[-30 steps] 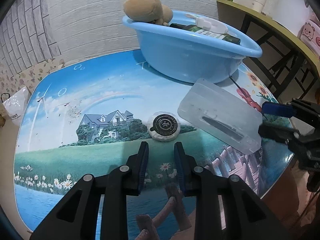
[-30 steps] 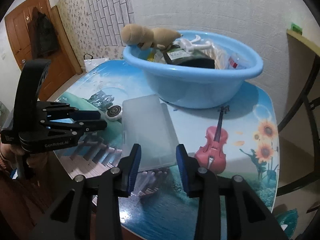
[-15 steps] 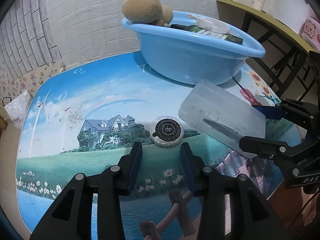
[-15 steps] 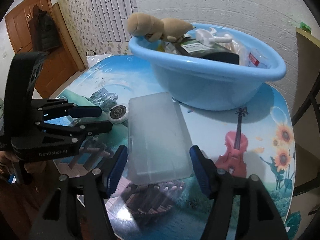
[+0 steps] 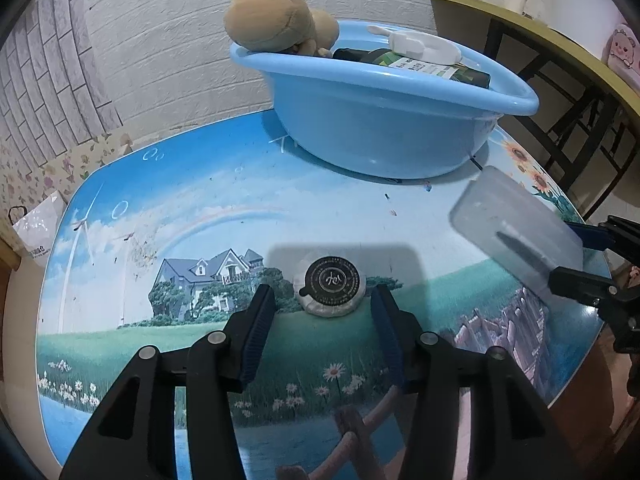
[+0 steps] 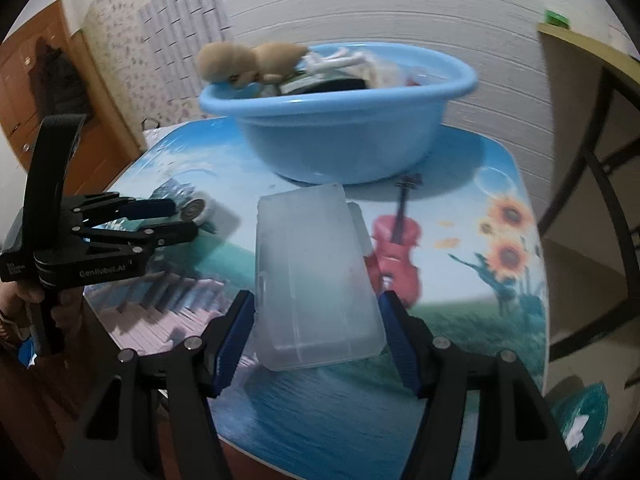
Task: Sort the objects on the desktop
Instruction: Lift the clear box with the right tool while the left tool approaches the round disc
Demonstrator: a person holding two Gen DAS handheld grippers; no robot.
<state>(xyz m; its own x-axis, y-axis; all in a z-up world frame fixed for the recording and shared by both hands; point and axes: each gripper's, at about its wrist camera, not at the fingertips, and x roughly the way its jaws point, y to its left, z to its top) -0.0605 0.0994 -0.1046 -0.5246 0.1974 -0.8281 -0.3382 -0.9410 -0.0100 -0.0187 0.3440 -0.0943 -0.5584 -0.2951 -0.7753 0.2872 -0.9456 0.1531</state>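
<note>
Translucent plastic box [image 5: 516,232] at the right edge of the left wrist view, flat on the bench [image 5: 200,200], with the right gripper [image 5: 572,254] now closing in around its near end. Dead ahead, a round black-and-white puck [image 5: 330,288], larger and lower in view than a second ago. Left gripper [image 5: 322,292] narrow then, opening now, tips level with the puck's sides and clear of it. Reads as the start of a pickup for the blue basin [image 5: 380,120] behind, already loaded with a plush toy [image 5: 268,20] and bottles.

Right wrist view: right gripper [image 6: 316,304] wider than a second ago, fingers bracketing the box [image 6: 316,272], slim gaps on both sides, nothing gripped yet. Left gripper [image 6: 184,219] at far left, by the puck [image 6: 196,209].

Blurred throughout by motion here; basin [image 6: 340,136] contents hard to name, puck half hidden behind the left fingers, box contents unreadable.
</note>
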